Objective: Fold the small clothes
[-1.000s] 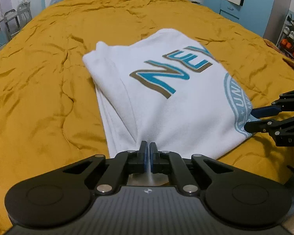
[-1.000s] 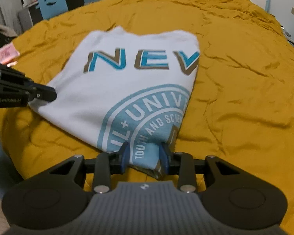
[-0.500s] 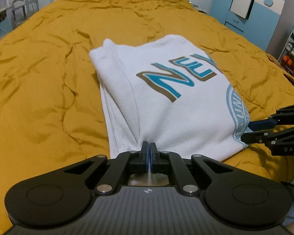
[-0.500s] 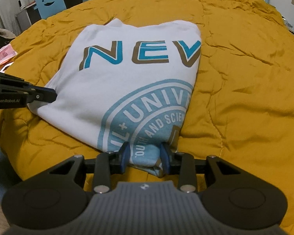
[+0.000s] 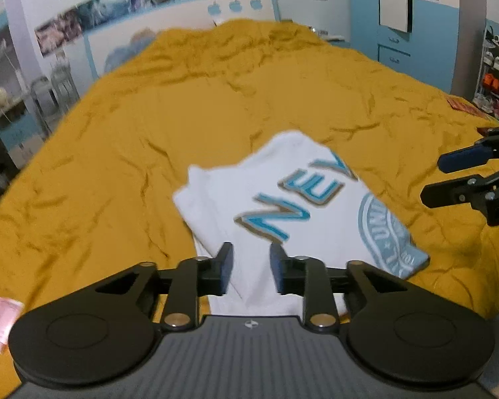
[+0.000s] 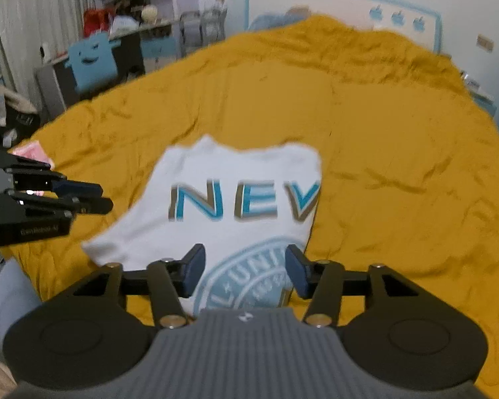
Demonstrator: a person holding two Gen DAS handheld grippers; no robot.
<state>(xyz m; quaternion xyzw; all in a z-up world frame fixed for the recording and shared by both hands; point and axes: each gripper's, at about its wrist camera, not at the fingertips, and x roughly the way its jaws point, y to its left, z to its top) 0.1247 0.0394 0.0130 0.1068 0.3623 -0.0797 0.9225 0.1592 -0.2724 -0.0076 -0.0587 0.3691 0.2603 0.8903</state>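
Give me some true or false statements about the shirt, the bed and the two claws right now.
1. The shirt lies folded on a yellow bedspread. True.
2. The left claw is clamped shut on the shirt. False: its jaws are opening, the pads clear of the cloth.
3. The shirt's letters are red. False: they are blue and brown.
4. The right claw holds nothing. True: its jaws are opening.
5. A round blue print sits on the shirt's near part. True.
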